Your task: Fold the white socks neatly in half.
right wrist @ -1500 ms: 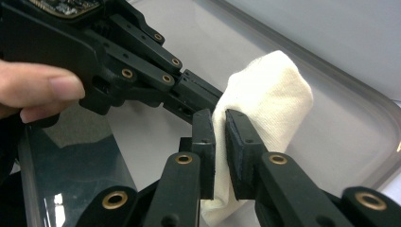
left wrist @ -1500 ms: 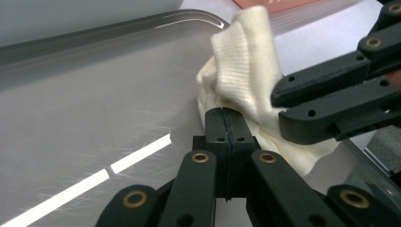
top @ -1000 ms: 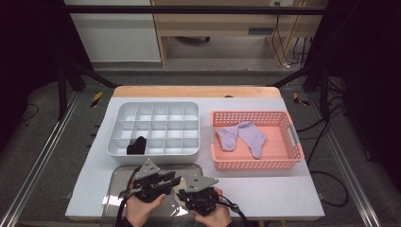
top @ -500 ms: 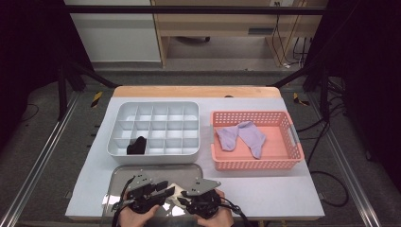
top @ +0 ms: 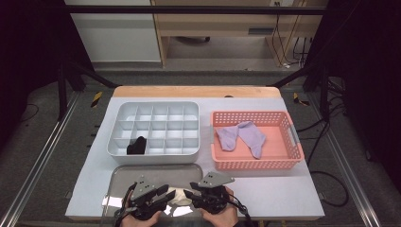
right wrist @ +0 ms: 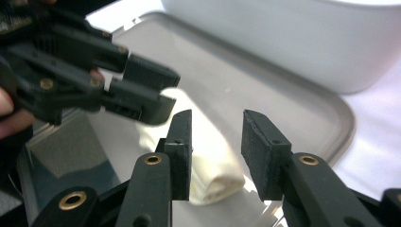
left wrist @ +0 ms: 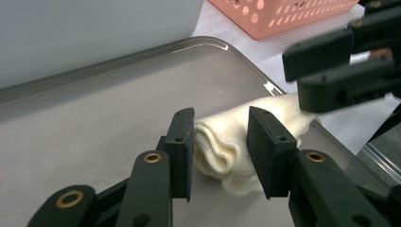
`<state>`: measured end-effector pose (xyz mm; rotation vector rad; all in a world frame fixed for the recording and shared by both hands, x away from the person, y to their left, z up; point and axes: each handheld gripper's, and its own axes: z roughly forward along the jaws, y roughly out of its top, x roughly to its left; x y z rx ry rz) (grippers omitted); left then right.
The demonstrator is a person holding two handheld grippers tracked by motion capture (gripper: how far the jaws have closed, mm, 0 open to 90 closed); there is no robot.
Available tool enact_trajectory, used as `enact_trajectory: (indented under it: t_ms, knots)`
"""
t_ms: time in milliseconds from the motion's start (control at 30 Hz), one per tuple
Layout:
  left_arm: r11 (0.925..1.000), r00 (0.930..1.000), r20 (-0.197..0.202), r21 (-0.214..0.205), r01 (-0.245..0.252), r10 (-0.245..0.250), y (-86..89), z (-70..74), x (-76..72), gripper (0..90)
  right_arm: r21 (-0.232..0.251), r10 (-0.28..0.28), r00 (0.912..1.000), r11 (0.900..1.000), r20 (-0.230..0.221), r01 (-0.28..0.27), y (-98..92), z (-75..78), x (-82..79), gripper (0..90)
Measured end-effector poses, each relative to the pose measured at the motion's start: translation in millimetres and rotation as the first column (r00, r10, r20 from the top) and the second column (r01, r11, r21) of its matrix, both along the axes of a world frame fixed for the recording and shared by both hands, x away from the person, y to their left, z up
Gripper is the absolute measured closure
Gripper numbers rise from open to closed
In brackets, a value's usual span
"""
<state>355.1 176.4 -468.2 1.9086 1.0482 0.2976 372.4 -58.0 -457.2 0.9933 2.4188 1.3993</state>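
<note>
Presently catalogued, with every place reckoned from the metal tray [top: 118, 182] at the near edge of the table [top: 293, 189]:

Cream sock [top: 179, 196], rolled into a bundle, lying on the tray's floor toward its near right part (seen close in the left gripper view [left wrist: 231, 151] and the right gripper view [right wrist: 213, 161]).

Left gripper [top: 171, 194], over the tray's near middle, held in a hand [top: 142, 218]. Its jaws stand apart with one end of the roll between them [left wrist: 220, 151]; the pads sit close on either side, and whether the left one touches the cloth cannot be told.

Right gripper [top: 187, 194], over the tray's near right edge, facing the left one across the roll. Its jaws have just been opening and now stand apart, the other end of the roll between them [right wrist: 216, 156], not pinched.

White divided box [top: 156, 127], just beyond the tray, one black item [top: 137, 145] in a near-left compartment.

Pink basket [top: 279, 163], beyond and to the right of the tray, holding two lilac socks [top: 241, 137].
</note>
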Motion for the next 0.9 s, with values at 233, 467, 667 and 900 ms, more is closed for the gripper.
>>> enact_trajectory:
  t_ms: [233,467,667,900]
  knots:
    - [0.9998,0.9998,-0.021,-0.019,-0.001,0.000,0.4,-1.0,2.4,60.6,-0.030,-0.007,0.9999,0.9995,-0.014,0.006,-3.5,-12.2,-6.5,64.4]
    - [0.9996,0.9990,-0.043,-0.029,0.006,-0.007,3.1,-1.6,5.0,52.4,-0.003,-0.021,0.9987,0.9998,-0.046,0.021,-7.3,-13.5,-2.8,71.0]
    - [0.9984,0.9968,-0.068,-0.039,0.040,-0.042,2.0,-4.8,5.8,42.5,0.005,-0.012,0.9982,0.9999,-0.058,0.013,-9.2,-13.8,-5.6,74.2]
    - [0.9952,0.9926,-0.080,-0.042,0.088,-0.091,-3.9,-8.8,7.0,40.9,0.005,-0.013,0.9979,0.9999,-0.064,0.013,-11.5,-14.5,-4.7,75.7]
